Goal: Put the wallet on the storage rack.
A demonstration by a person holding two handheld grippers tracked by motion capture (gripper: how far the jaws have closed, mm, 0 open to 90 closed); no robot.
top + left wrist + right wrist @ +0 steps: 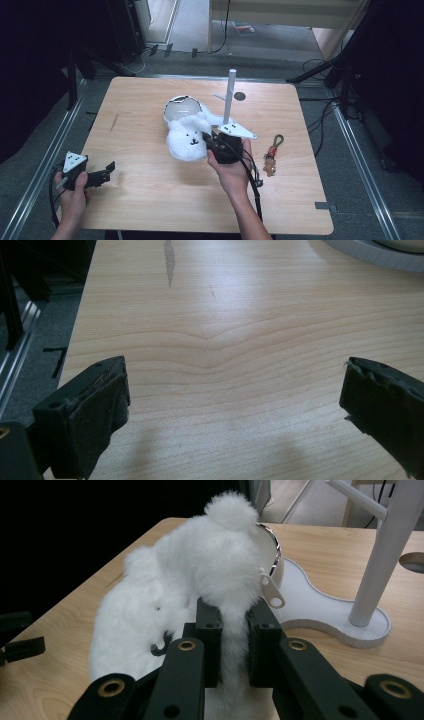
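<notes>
The right claw (pixel 232 645) has pinched the fluffy white pouch (pixel 187 137) just beside the white stand (pixel 229 97); it looks only just grasped, with any hanging or moving ahead. The left claw (pixel 97 176) waits wide open, empty, well away from the stand at the counter (pixel 150 200) edge.

Light wooden worktop (pixel 150 190) bearing a brown figure keychain (pixel 271 159) with green loop near its right edge; a small dark disc (pixel 240 96) lies toward the far edge.
</notes>
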